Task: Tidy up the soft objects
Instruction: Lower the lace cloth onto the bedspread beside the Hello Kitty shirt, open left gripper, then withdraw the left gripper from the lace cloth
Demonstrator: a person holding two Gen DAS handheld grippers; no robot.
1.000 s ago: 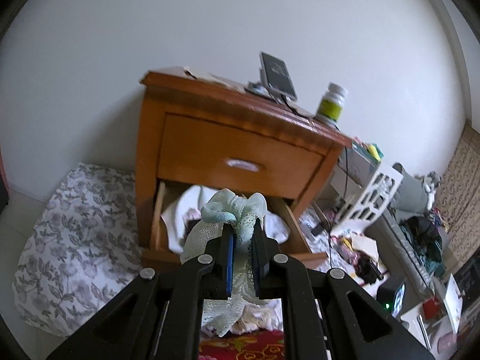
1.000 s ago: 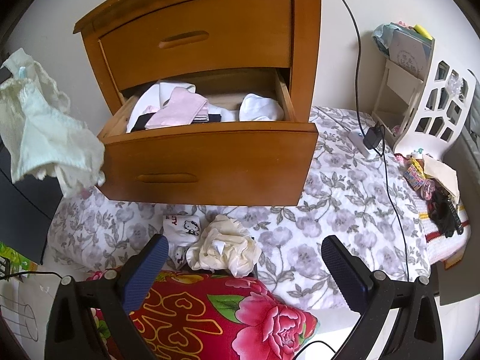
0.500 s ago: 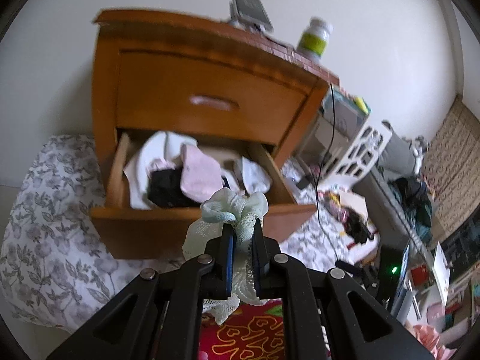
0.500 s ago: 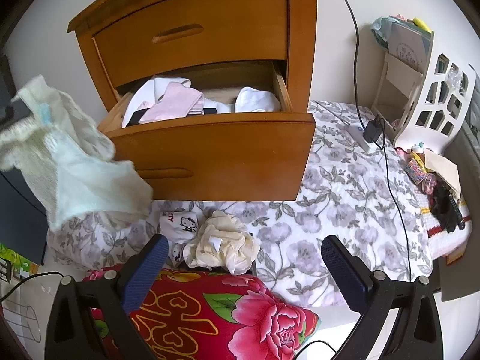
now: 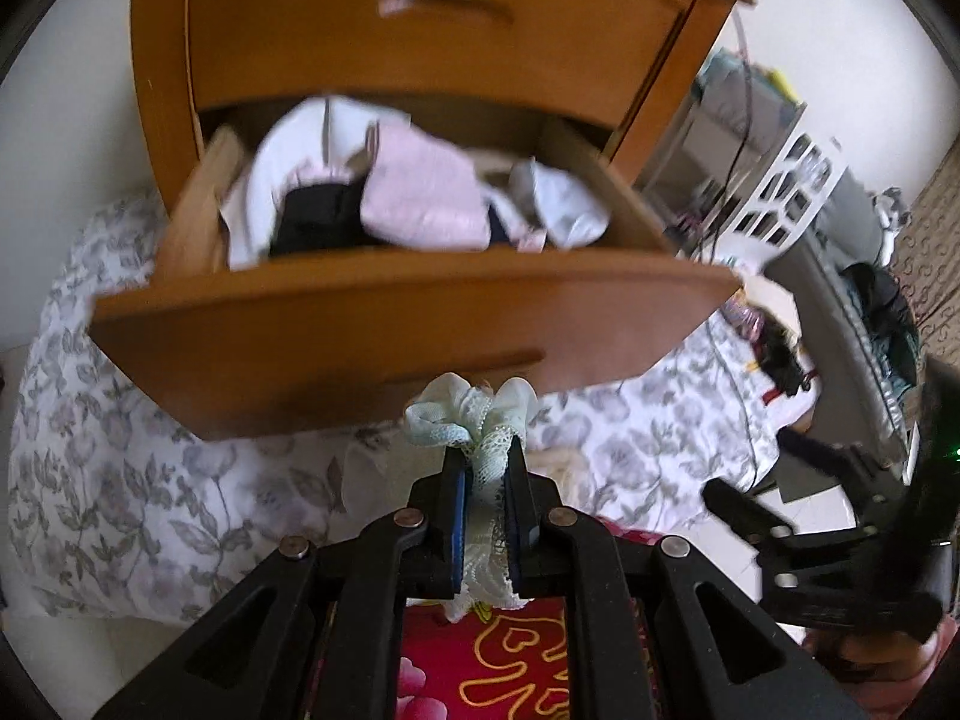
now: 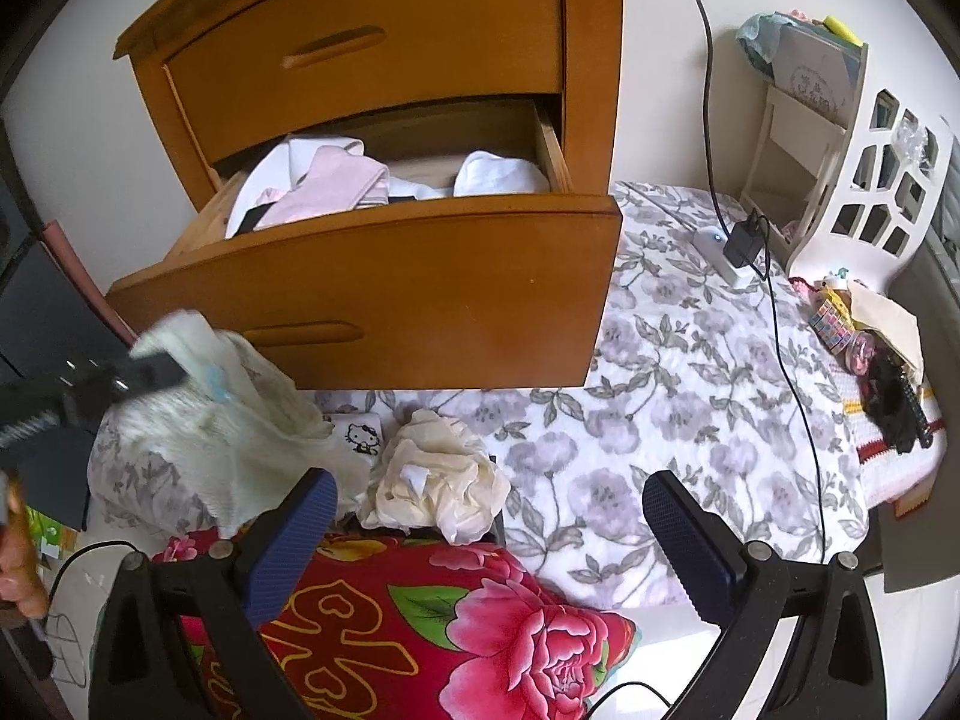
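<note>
Two fingers of my left gripper (image 5: pixel 485 468) stayed clenched on the lacy garment (image 5: pixel 474 414), which had dropped from above to below the open drawer (image 5: pixel 420 312) at 12 o'clock. Right gripper (image 6: pixel 489 525) idle, released, cream bundle (image 6: pixel 435 477) waiting on the bed (image 6: pixel 690 372).

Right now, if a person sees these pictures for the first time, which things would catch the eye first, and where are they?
First comes the open wooden drawer, pulled out in the middle and stuffed with white, pink and black clothes. Next is the pale green lace garment clamped in the shut left gripper, in front of the drawer. Below, the red floral cloth glows near the open right gripper, with a crumpled cream cloth beside it.
</note>
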